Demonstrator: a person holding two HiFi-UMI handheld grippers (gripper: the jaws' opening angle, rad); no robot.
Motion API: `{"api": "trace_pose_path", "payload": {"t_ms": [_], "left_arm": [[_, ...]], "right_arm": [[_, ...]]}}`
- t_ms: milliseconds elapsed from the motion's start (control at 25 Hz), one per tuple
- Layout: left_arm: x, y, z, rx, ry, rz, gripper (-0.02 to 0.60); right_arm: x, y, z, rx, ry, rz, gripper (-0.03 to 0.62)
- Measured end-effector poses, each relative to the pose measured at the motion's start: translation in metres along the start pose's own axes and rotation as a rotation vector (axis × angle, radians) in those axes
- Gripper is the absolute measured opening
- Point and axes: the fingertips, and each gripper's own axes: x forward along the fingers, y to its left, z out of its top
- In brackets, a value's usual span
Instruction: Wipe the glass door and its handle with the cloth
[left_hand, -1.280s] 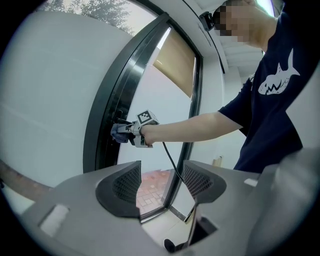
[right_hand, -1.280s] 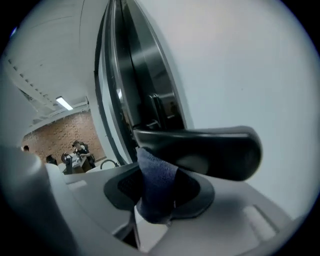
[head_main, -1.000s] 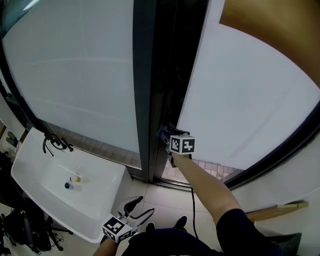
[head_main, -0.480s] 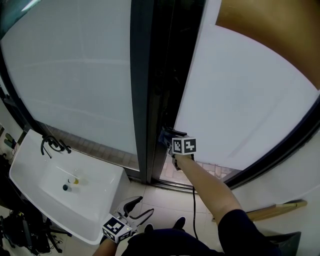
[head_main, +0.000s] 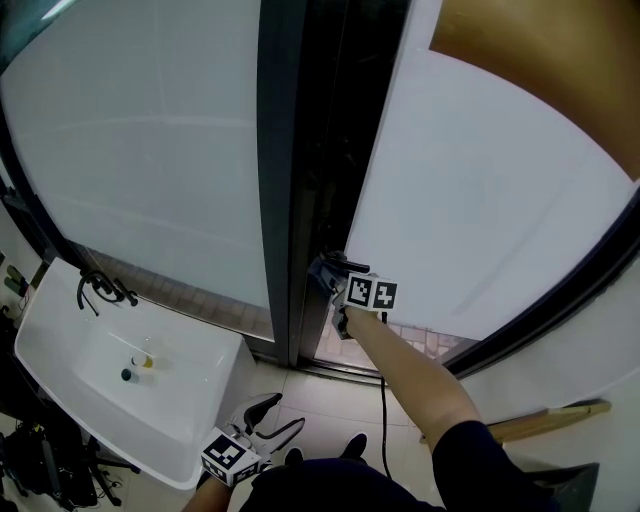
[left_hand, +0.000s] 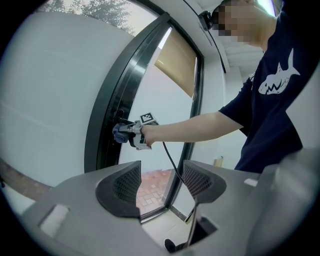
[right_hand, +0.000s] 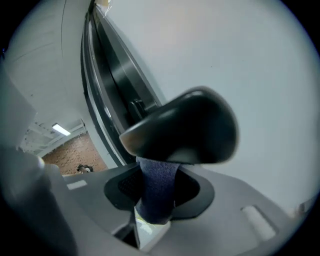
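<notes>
My right gripper (head_main: 335, 283) is shut on a dark blue cloth (head_main: 325, 274) and holds it against the black door handle (head_main: 338, 262), at the edge of the frosted glass door (head_main: 480, 200). In the right gripper view the cloth (right_hand: 157, 192) stands pinched between the jaws, its top touching the rounded black handle (right_hand: 185, 130) right in front. My left gripper (head_main: 272, 418) hangs low by my body, open and empty. Its own view shows the open left gripper (left_hand: 160, 181), and beyond it the right gripper (left_hand: 131, 135) with the cloth (left_hand: 119, 133) at the door frame.
A dark door frame (head_main: 295, 180) runs up the middle, with a second frosted pane (head_main: 140, 140) to its left. At lower left a white sink (head_main: 45, 385) carries a black tap (head_main: 95, 288). A wooden stick (head_main: 550, 418) lies at the right on the tiled floor.
The right gripper and the cloth have shifted slightly right and down at the handle. The left gripper stays low and open.
</notes>
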Motion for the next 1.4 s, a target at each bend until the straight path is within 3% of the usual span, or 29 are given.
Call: {"api": "trace_pose_path", "payload": {"t_ms": [120,280,480,600,800,1000,1160,1400], "left_arm": [[0.002,-0.002,0.005,-0.007,0.0,-0.006,0.261],[0.002,0.001,0.002,-0.006,0.002,0.0,0.261],[0.004,0.004,0.001,0.002,0.007,0.0,0.261],[0.003,0.006,0.002,0.007,0.005,0.002,0.261],[0.003,0.007,0.003,-0.002,0.008,-0.001,0.261],[0.005,0.008,0.002,-0.002,0.015,0.0,0.261],[0.004,0.01,0.002,-0.003,0.021,0.01,0.261],[-0.005,0.021,-0.005,-0.019,0.035,0.068,0.261]], "right_arm": [[0.01,0.004,0.003,0.026,-0.008,-0.021,0.135],[0.012,0.0,-0.003,-0.077,0.043,-0.045,0.135],[0.007,-0.008,-0.007,-0.105,0.065,-0.052,0.135],[0.001,-0.021,-0.015,-0.096,0.083,-0.096,0.135],[-0.009,-0.054,-0.05,-0.122,0.196,-0.184,0.135],[0.004,-0.044,-0.081,-0.103,0.263,-0.124,0.135],[0.023,-0.032,-0.073,-0.051,0.212,-0.086,0.137],[0.025,-0.041,-0.057,-0.085,0.093,-0.146,0.163]]}}
